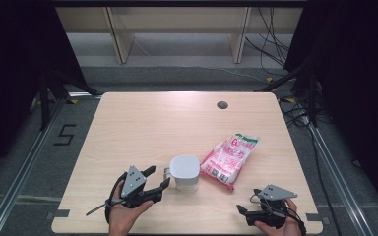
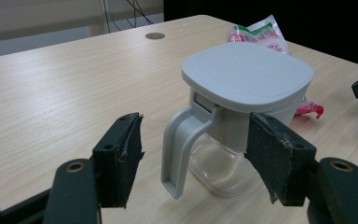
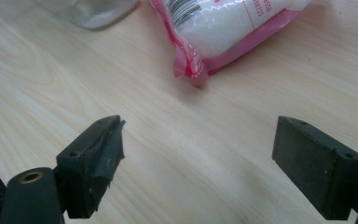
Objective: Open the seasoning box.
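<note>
Jug (image 2: 242, 112) – clear glass body, grey square lid, grey handle between wide-apart jaws of left tool (image 2: 196, 158), untouched. Right tool (image 3: 198, 158) wide, empty. Pink-white bag (image 1: 230, 158) just right of jug – print unreadable.

My left hand-held gripper (image 1: 158, 178) has a black frame with a grey three-cornered plate on top and a thin black cable trailing behind. My right hand-held gripper (image 1: 243, 210) is built the same way. Each jaw arm ends in a brass-ringed screw hole and carries a rectangular black pad; the pad (image 2: 119, 158) edges are frayed and torn.
</note>
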Tool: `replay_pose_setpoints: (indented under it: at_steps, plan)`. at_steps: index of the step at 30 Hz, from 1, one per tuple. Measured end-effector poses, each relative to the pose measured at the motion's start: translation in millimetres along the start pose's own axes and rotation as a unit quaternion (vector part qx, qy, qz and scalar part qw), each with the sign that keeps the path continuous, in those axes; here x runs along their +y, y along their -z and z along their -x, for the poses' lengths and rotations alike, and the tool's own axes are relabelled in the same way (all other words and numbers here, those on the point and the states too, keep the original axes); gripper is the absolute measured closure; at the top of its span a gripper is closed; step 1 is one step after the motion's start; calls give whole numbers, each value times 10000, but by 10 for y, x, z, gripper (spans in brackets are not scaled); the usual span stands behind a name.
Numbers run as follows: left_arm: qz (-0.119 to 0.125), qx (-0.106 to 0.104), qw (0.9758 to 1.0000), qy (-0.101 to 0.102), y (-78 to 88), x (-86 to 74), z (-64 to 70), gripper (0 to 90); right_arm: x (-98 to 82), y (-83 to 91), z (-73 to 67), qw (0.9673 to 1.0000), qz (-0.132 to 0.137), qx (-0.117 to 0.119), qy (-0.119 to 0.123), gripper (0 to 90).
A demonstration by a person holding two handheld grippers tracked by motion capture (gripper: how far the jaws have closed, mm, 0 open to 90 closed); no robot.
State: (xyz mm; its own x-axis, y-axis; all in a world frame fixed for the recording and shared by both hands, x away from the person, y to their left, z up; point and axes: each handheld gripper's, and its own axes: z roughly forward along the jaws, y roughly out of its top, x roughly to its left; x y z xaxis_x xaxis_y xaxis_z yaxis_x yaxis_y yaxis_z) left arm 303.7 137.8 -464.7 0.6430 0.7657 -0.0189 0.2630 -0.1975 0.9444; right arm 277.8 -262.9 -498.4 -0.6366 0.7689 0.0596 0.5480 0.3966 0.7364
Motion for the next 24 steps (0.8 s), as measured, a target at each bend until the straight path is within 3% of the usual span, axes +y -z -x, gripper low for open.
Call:
replay_pose_setpoints:
  at_steps: [1, 2, 3, 4, 5, 6, 7, 8, 10, 11, 12, 13, 14, 15, 17, 24]
  plan:
    - [-42, -6, 9998, -201, 17, 24, -26, 368, 2, -5, 6, 10000, 37, 1, 32, 163]
    - [0, -40, 10000, 13, 14, 22, -3, 376, 4, -3, -2, 10000, 8, 17, -13, 162]
    - [-39, -7, 9998, -188, 22, 50, -35, 376, 8, 1, 4, 9999, 29, -37, 96, 162]
    - [-39, -7, 9998, -188, 22, 50, -35, 385, 8, 1, 4, 9999, 29, -37, 96, 162]
    - [-54, 1, 9994, -353, 25, 70, -54, 385, 8, 0, 1, 10000, 27, -32, 91, 162]
    - [-1, -43, 9999, -117, 22, 77, -13, 417, 3, -6, -1, 9999, 51, -36, 113, 163]
    - [-1, -43, 9999, -117, 22, 77, -13, 435, 3, -6, -1, 9999, 51, -36, 113, 163]
    - [7, -53, 9994, -330, 28, 97, -30, 467, 3, -6, -4, 9999, 20, 29, 94, 165]
    - [61, -110, 9997, -204, 33, 107, 2, 483, 5, -10, 2, 9999, 28, 61, 146, 166]
    - [134, -146, 9996, -218, 27, 112, 2, 520, 9, -13, 10, 9998, -1, 121, 183, 166]
    - [104, -122, 9991, -401, 30, 126, -9, 590, 15, -4, -1, 9999, -31, 58, 104, 167]
    - [144, -127, 9991, -386, 23, 131, 6, 590, 15, -4, -1, 9999, -31, 58, 104, 167]
    - [223, -125, 9990, -361, 19, 133, 18, 641, 19, -15, -10, 9999, -35, 93, 125, 168]
    - [310, -175, 9986, -393, 14, 161, 20, 720, 13, -13, -22, 9999, 51, -31, 129, 175]
    - [390, -219, 9982, -390, 1, 173, 16, 774, 13, -7, -21, 9999, 29, -29, 123, 175]
    - [388, -118, 9979, -513, -144, 253, -11, 861, 19, -8, -26, 9999, 40, -9, 123, 174]
